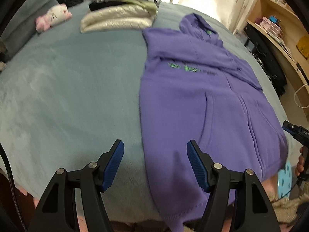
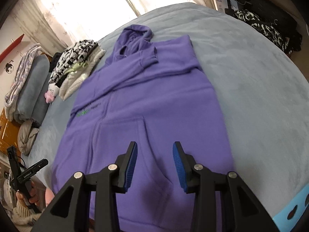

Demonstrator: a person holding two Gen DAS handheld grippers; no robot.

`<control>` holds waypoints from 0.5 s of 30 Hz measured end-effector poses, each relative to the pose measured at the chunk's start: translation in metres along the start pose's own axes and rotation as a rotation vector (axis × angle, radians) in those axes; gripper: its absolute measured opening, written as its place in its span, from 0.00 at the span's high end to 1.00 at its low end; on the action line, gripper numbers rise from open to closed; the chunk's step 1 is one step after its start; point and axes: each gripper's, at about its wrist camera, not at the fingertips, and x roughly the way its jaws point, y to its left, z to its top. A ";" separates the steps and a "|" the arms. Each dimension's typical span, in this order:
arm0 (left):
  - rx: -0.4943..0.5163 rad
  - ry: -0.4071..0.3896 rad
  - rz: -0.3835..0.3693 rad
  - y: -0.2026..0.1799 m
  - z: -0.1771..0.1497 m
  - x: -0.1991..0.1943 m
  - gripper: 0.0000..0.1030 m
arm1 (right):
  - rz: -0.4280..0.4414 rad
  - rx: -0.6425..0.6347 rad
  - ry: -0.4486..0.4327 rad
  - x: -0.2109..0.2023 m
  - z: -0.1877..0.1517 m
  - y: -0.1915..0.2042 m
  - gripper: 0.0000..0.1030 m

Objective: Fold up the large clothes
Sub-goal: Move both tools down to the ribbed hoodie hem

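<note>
A purple hoodie (image 2: pixel 146 104) is laid flat on the bed (image 1: pixel 67 89), front side up, with the hood (image 2: pixel 133 38) pointing to the far end and the hem hanging a little over the near edge. Both sleeves appear to be folded in already across the chest, so the body is now a long narrow rectangle.

The left gripper (image 1: pixel 155 164) is held above the left side edge of the garment near the hem; its jaws are open wide and nothing is between them. The right gripper (image 2: pixel 155 166) is held above the lower middle, over the front pocket; its jaws are open less far and are empty too.

The cloth looks like thick fleece: soft, limp, rather heavy for a garment, not slippery and not fragile. It will probably sag when it is lifted at one point only. A hold at the two hem corners is judged best, all layers pinched together, so that the lower part can be carried up toward the hood evenly.

A pile of folded clothes (image 1: pixel 119 19) lies near the hood.
</note>
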 end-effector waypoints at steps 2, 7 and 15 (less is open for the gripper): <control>-0.019 0.025 -0.041 0.003 -0.010 0.005 0.36 | -0.012 -0.005 0.013 -0.005 -0.009 -0.008 0.63; -0.017 0.043 -0.086 0.000 -0.022 0.012 0.36 | -0.048 -0.003 0.034 -0.017 -0.024 -0.028 0.63; -0.041 0.060 -0.151 0.002 -0.025 0.019 0.36 | -0.045 0.015 0.029 -0.037 -0.038 -0.047 0.63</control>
